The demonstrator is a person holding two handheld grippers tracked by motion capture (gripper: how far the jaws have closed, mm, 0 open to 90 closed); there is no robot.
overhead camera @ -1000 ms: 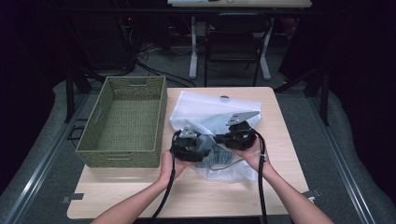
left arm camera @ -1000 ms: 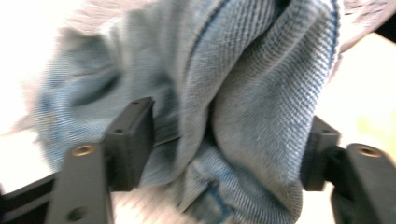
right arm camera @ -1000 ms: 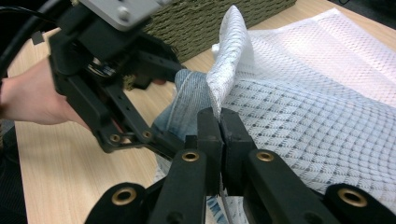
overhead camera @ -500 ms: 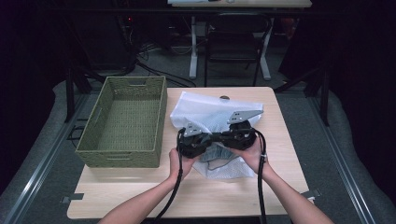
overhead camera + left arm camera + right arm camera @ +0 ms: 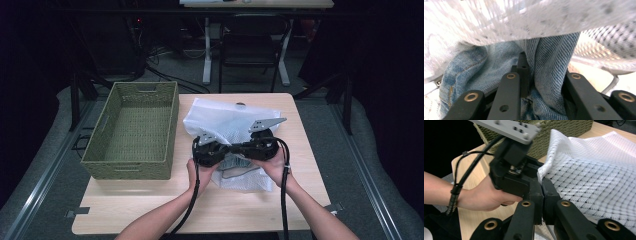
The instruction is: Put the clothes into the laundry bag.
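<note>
The left hand-held gripper (image 5: 216, 150) is clamped on jeans (image 5: 549, 65) inside the mesh bag (image 5: 220, 117); the right hand-held gripper (image 5: 248, 146) pinches the bag's edge, right of the basket (image 5: 131, 165).

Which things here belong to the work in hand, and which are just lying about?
In use: white mesh laundry bag; blue jeans inside it; left gripper shut on the denim; right gripper pinching the bag's edge.

Idle: green woven basket; chair behind the table.
</note>
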